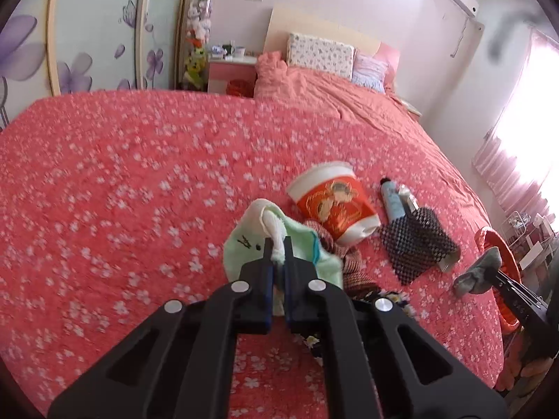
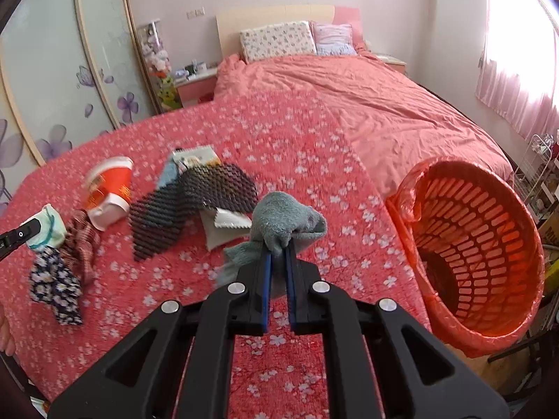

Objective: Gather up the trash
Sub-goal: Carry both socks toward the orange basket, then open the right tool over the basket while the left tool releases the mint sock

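Note:
My left gripper [image 1: 278,247] is shut on a mint-green sock [image 1: 244,241] with a white cuff, held above the bed; it also shows in the right wrist view [image 2: 47,230]. My right gripper [image 2: 278,249] is shut on a grey-blue sock [image 2: 284,223], also visible in the left wrist view [image 1: 478,274], to the left of the orange basket [image 2: 489,255]. A red and white paper cup [image 1: 332,202] lies on its side on the bedspread [image 1: 122,174]. Black mesh netting [image 2: 195,202] covers wrappers beside it. A blue tube [image 1: 393,199] lies by the netting.
A striped sock [image 2: 82,241] and a dark floral sock [image 2: 56,286] lie at the bed's left. The orange basket, lined with an orange bag, tilts at the bed's right edge. Pillows [image 2: 279,40], a nightstand [image 2: 195,85] and wardrobe doors [image 2: 52,87] stand beyond.

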Demonstrator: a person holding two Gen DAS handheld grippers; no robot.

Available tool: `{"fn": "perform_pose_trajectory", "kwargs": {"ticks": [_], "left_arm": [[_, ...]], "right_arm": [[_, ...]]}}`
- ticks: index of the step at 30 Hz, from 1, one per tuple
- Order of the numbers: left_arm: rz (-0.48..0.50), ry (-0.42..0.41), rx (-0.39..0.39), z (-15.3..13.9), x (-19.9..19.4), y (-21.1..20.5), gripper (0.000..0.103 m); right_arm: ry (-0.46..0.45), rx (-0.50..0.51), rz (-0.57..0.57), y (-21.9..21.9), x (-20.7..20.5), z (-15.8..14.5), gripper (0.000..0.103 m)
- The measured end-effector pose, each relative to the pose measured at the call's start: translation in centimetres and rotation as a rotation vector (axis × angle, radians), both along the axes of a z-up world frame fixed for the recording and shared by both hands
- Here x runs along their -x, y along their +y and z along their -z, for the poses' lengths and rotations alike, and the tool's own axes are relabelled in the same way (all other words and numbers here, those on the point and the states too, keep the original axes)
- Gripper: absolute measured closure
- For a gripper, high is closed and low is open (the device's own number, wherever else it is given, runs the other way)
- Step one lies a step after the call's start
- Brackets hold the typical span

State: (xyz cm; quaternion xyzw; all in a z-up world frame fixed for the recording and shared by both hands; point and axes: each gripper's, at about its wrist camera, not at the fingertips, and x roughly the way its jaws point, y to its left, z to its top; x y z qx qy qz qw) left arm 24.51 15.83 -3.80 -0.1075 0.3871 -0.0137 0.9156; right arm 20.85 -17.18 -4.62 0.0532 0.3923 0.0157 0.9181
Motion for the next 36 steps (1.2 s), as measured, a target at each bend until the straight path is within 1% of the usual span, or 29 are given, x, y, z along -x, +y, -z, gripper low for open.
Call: {"fn": "perform_pose_trajectory", "kwargs": {"ticks": [7,12,16,20,25,32,36], "left_arm": [[-0.001,-0.081,-0.020,-3.7,1.6,-0.4,0.097],[0.033,-0.132,-0.022,-6.0,2.6,-2.3,0.097],[0.078,-0.165,-0.011,-7.4,3.0,-4.8,0.097],[0.143,-0.200,-0.001,-8.9,3.6,-8.2,0.097],[0.243,-0.240,0.022,-10.4,4.3,-13.0,0.097],[0.381,-0.265,0.064,-11.3,4.8,-19.8,0.097],[0.455,-0.265,0.088,-11.1,4.8,-24.0,0.097]], "right_arm": [[-0.084,-0.033,-0.002,-1.2,1.9,-3.0,0.095],[-0.149,-0.048,0.011,-2.4,3.5,-5.0,0.095],[-0.198,-0.053,0.028,-3.5,4.9,-6.4,0.095],[-0.247,-0.052,0.048,-4.8,6.2,-7.5,0.095],[-0.286,-0.065,0.082,-6.8,7.6,-8.3,0.095],[-0.317,-0.065,0.164,-10.6,8.6,-8.5,0.095],[-0.325,-0.077,0.209,-13.1,8.9,-8.2,0.095]]}}
